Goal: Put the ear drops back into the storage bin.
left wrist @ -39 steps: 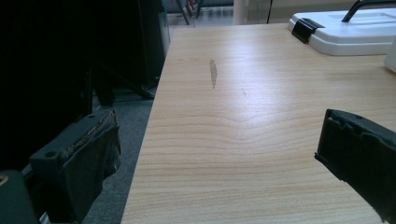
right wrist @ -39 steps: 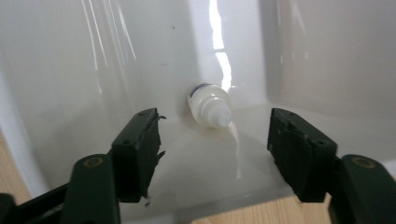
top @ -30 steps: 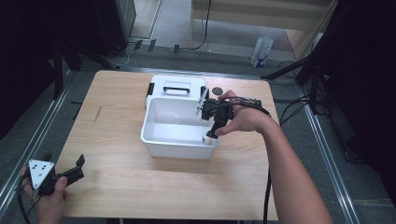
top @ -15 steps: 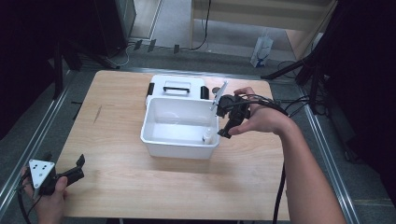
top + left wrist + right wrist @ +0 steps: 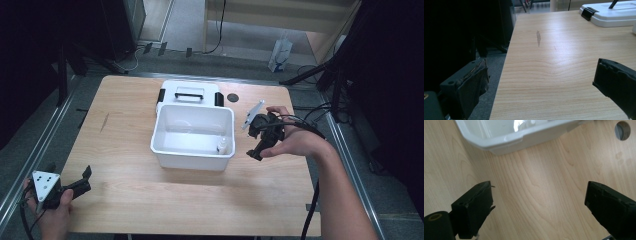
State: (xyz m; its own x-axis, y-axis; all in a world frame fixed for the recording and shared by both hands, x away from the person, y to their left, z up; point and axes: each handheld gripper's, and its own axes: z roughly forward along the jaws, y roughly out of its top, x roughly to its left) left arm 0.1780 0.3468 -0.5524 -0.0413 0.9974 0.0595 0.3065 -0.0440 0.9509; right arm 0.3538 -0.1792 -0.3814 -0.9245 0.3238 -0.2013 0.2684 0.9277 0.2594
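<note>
- The left gripper (image 5: 75, 187) rests at the near left corner of the wooden table (image 5: 125, 200), just as it did a second ago; its jaws stand wide apart with nothing between them.
- The right gripper (image 5: 257, 142) has drawn back out of the white bin (image 5: 192, 157) and now hangs over bare wood just right of it. Its jaws gape, empty.
- A small white bottle (image 5: 220, 146) stands upright inside the bin's near right corner, where the gripper was a second ago.
- Beyond the bin and touching its far wall lies the white lid (image 5: 190, 90), with black handle and clips, unmoved.
- A dark round disc (image 5: 232, 97) sits just right of the lid.
</note>
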